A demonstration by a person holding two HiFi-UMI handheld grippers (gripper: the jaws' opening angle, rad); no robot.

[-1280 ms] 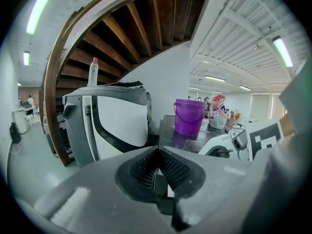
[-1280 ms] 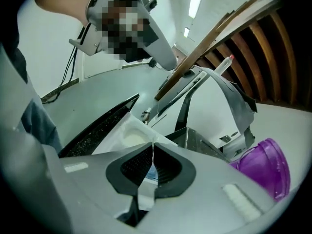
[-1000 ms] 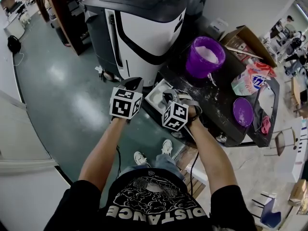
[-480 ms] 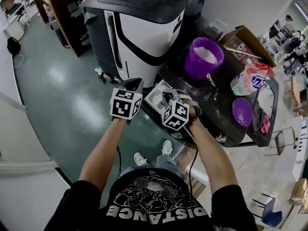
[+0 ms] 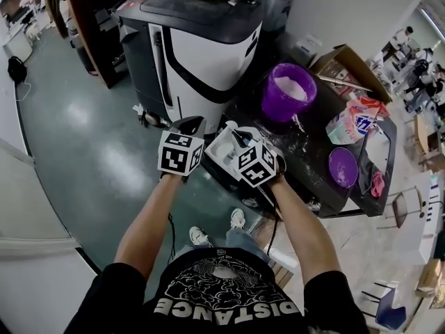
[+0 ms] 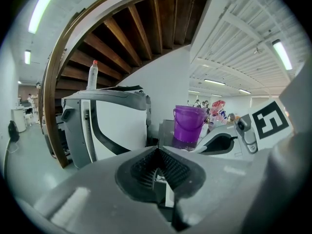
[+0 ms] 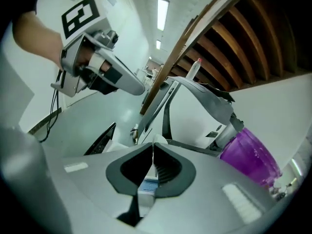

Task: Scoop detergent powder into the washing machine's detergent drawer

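Purple bucket and lid, one each (left gripper, right gripper).

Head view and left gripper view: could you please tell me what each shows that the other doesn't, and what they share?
Only the head view shows the person's black printed T-shirt, white shoes and the round purple lid on the black table. Only the left gripper view shows the left gripper's jaws closed together and the brown wooden beams overhead. Both show the purple plastic bucket, the white-and-black machine and the right gripper.
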